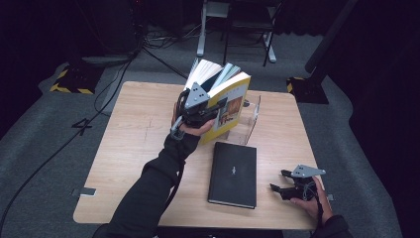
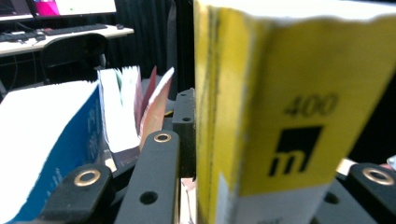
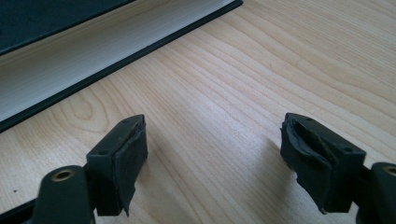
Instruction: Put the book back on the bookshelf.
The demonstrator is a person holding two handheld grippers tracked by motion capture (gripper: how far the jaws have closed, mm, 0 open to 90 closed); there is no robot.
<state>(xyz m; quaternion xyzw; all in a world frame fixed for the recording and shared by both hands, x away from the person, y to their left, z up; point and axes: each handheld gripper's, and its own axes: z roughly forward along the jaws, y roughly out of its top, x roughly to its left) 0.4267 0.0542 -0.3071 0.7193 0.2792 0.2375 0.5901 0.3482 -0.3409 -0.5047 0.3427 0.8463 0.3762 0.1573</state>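
I had the yellow book (image 1: 229, 104) lifted off the tabletop (image 1: 133, 144), upright by the clear holder (image 1: 250, 119), its spine clamped in my left tool (image 1: 198, 113) with my forearm stretched forward. Other books (image 1: 210, 72) fanned behind it, their lower parts hidden. My right tool (image 1: 285, 183) rested low, jaws wide and empty, just beside the black book (image 1: 233, 173) lying flat.

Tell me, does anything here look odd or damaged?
Yes. The dark padding on the right gripper's fingers looks torn and ragged. The yellow book in the left gripper is tilted, and other books behind it splay open.
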